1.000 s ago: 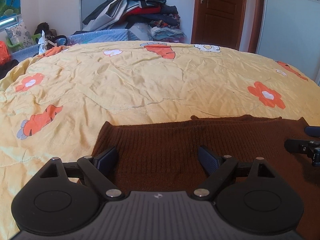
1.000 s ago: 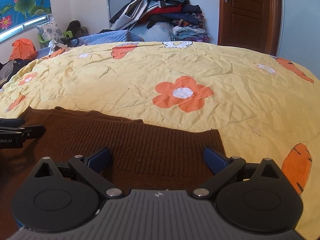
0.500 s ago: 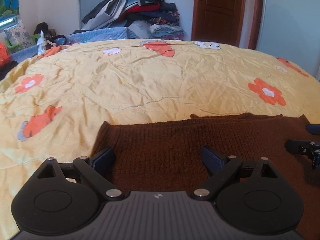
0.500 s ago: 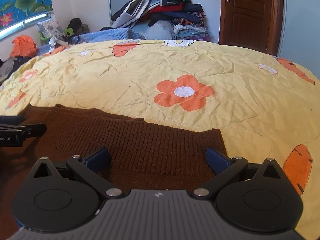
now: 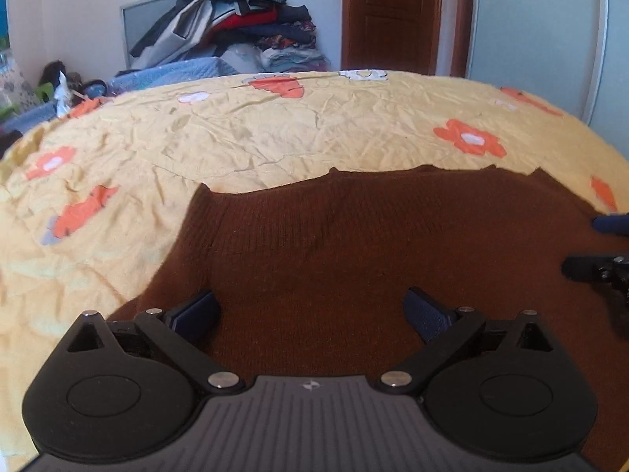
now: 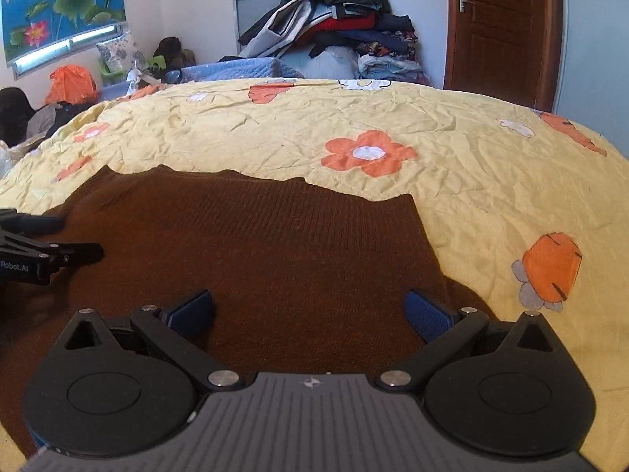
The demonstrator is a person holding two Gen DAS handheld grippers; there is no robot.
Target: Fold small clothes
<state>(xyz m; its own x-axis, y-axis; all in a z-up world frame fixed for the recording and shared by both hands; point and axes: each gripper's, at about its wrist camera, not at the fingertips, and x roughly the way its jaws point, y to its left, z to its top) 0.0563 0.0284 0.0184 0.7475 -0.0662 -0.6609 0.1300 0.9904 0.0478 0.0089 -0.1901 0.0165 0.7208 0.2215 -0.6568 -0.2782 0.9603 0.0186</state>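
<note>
Brown ribbed knit fills the near field in both wrist views: the sweater point(image 5: 354, 259) lies flat on the yellow flowered quilt point(image 5: 243, 133), ribbed hem at its far edge. Left gripper point(image 5: 312, 312): jaws spread wide, blue pads over the knit, nothing held between them. Right gripper point(image 6: 310, 310): likewise wide open over the sweater's right part, empty. Each tool's tip shows at the edge of the other's view, over the same garment, well apart.

Right of the sweater, an orange carrot print point(image 6: 548, 271) on bare quilt. Beyond the hem, an orange flower print point(image 6: 367, 153) on wrinkled quilt.

Far side of the bed: a heap of piled clothes point(image 6: 338, 31) against the wall, partly covering a grey panel point(image 6: 251, 15). Brown wooden door point(image 6: 499, 27) at far right. Far left, a lotus picture point(image 6: 63, 4) and an orange bag point(image 6: 70, 82) among floor clutter.
</note>
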